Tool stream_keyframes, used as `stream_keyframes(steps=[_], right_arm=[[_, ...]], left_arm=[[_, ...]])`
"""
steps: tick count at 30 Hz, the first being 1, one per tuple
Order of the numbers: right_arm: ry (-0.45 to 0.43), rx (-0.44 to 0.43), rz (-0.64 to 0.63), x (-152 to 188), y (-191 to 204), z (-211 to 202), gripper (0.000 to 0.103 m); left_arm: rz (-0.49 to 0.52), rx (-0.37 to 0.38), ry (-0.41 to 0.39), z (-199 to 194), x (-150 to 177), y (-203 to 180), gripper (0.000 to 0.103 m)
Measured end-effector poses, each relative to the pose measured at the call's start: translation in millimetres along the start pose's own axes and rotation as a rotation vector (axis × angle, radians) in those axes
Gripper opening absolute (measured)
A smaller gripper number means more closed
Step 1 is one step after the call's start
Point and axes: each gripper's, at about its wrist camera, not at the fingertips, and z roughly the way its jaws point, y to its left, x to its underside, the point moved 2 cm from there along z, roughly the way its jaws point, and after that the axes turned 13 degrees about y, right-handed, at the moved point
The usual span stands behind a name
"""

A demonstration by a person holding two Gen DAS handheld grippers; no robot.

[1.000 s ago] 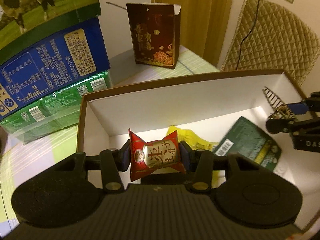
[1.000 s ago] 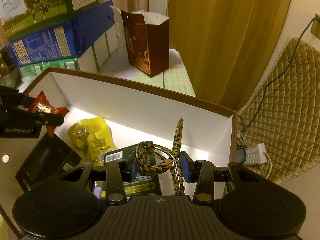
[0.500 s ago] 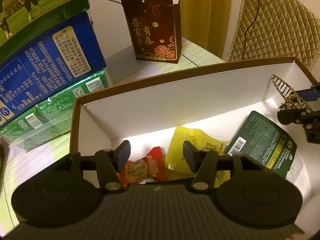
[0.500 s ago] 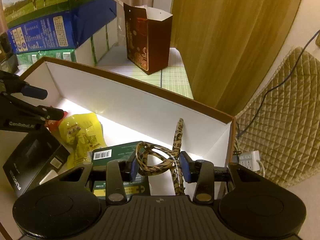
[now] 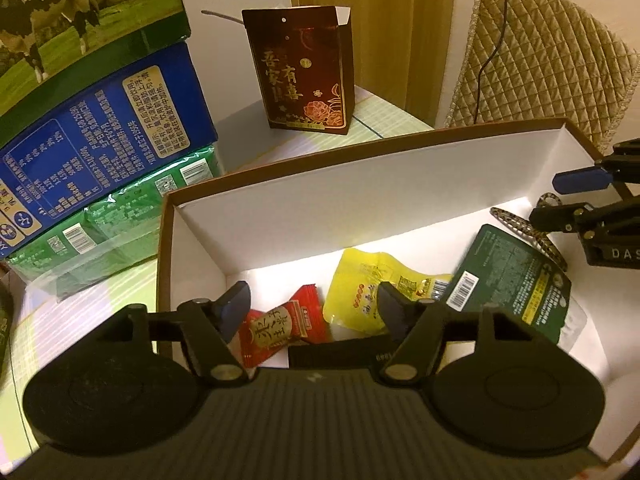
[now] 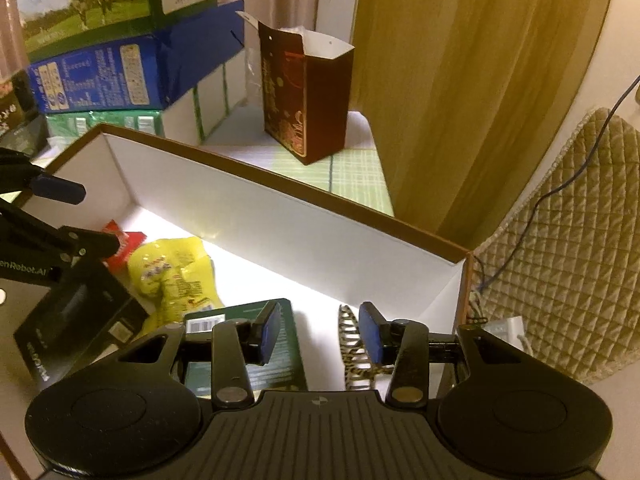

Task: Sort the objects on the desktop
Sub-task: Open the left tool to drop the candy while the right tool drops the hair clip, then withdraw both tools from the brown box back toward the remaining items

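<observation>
The tall dark-red paper gift bag point(image 5: 306, 72) standing behind the box bears gold characters reading 吾家有喜. The small red foil snack packet point(image 5: 280, 326) on the box floor shows large characters, 张 the clearest. The black body of the right claw point(image 5: 576, 196) carries the white letters "DAS", cut off at the frame edge. In the right wrist view, the black body of the left claw point(image 6: 70, 216) reads "enRobot.AI". Fine print on the blue carton point(image 5: 100, 140) is too small to read.

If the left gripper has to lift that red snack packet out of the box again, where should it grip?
Grip the red snack packet across its puffed middle, coming from above; it lies flat on the box floor, its crimped ends flimsy.
</observation>
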Motion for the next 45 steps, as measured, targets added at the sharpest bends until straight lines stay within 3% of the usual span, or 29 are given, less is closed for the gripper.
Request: stream_keyframes(steps=[2, 4, 11, 30, 45], right_arm=[[-0.012, -0.015, -0.002, 2.5, 2.0, -4.5, 0.065], [-0.033, -0.022, -0.001, 6.0, 4.8, -10.8, 0.074], [-0.049, -0.062, 0.022, 18.0, 12.8, -30.0, 0.092], [-0.112, -0.115, 0.078, 63.3, 35.0, -106.5, 0.101], [-0.157, -0.137, 0.06, 100.1, 69.3, -150.8, 0.101]], left_arm=[[0.0, 0.002, -0.003, -4.2, 2.4, -1.1, 0.072], [0.003, 0.009, -0.005, -9.7, 5.2, -2.5, 0.078], [-0.027, 0.003, -0.018, -29.6, 14.0, -4.1, 0.089], [-0.14, 0.013, -0.082, -112.1, 62.7, -10.3, 0.093], [-0.145, -0.017, -0.127, -163.3, 111.4, -30.0, 0.095]])
